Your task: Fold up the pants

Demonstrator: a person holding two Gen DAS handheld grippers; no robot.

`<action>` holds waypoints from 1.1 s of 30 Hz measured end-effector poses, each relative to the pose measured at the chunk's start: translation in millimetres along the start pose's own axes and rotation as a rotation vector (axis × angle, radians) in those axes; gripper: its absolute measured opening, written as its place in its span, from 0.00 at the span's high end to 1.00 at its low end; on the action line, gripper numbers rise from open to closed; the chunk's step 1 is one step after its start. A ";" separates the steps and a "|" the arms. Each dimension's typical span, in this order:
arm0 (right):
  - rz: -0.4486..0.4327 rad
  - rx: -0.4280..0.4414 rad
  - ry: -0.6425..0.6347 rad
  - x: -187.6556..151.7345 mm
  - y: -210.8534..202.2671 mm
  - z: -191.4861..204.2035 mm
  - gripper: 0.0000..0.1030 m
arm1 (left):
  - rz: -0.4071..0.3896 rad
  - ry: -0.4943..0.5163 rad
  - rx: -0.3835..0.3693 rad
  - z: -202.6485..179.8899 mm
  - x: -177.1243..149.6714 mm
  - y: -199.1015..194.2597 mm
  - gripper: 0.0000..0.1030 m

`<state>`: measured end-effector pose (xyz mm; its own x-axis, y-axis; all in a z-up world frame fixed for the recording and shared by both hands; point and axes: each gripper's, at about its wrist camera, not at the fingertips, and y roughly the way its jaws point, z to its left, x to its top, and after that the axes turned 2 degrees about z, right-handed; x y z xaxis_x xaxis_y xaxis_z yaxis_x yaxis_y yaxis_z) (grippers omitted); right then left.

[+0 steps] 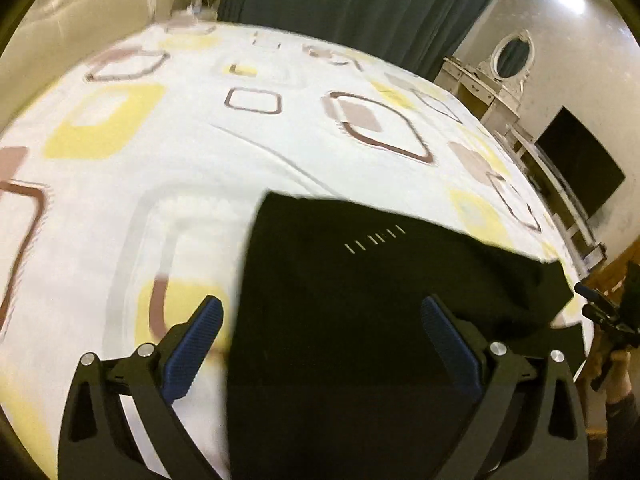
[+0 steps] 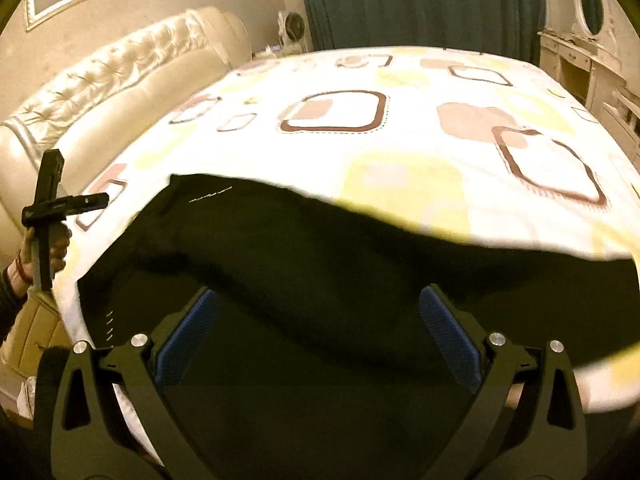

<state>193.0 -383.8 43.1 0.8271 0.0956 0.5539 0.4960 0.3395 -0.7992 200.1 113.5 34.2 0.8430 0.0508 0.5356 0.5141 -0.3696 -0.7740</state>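
Black pants (image 1: 360,300) lie on a bed with a white patterned sheet (image 1: 200,152), near its front edge. A row of short white stitches marks the fabric. My left gripper (image 1: 322,316) is open, its blue pads wide apart above the pants' left part, holding nothing. In the right wrist view the pants (image 2: 300,280) spread wide across the bed sheet (image 2: 400,140). My right gripper (image 2: 318,308) is open above the dark cloth, empty. The other gripper shows at the left edge (image 2: 50,208), held in a hand.
A cream tufted headboard (image 2: 100,80) runs along the left. A dark teal curtain (image 1: 360,0) hangs behind the bed. A white dresser with an oval mirror (image 1: 508,64) and a dark TV screen (image 1: 576,164) stand on the right.
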 end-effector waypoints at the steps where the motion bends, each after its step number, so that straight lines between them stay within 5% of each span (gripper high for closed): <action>1: 0.018 0.010 -0.004 14.7 12.7 -7.4 0.02 | 0.023 -0.014 -0.016 11.4 12.8 17.0 0.04; 6: 0.146 0.088 0.013 63.9 83.2 -33.4 0.02 | 0.113 0.045 -0.040 25.1 42.4 74.7 0.04; 14: 0.328 0.162 -0.118 83.5 153.2 -27.1 0.03 | 0.238 0.070 -0.083 42.9 55.9 115.0 0.06; 15: 0.355 0.177 -0.127 83.2 159.1 -24.3 0.17 | 0.247 0.065 -0.082 45.7 57.7 118.9 0.20; 16: 0.382 0.189 -0.131 83.8 164.3 -22.8 0.30 | 0.247 0.075 -0.065 46.0 58.1 120.4 0.48; 18: 0.459 0.184 -0.144 82.0 177.8 -17.2 0.69 | 0.264 0.084 -0.081 44.6 59.3 122.5 0.63; 19: 0.486 0.173 -0.161 79.7 181.2 -13.1 0.77 | 0.276 0.083 -0.123 43.6 59.3 124.1 0.86; 20: 0.495 0.167 -0.177 78.0 179.0 -10.3 0.90 | 0.293 0.074 -0.164 42.3 59.4 126.2 0.93; 26: 0.338 0.014 -0.249 97.9 140.4 8.0 0.92 | 0.242 0.046 -0.162 37.5 73.4 103.8 0.93; 33: 0.117 -0.106 -0.379 79.2 58.9 56.4 0.93 | 0.096 0.110 -0.197 22.6 64.3 13.4 0.93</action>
<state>272.8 -303.5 53.1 0.7334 0.4723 0.4890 0.4453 0.2098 -0.8705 264.8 132.8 50.6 0.8586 -0.0904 0.5046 0.3824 -0.5425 -0.7480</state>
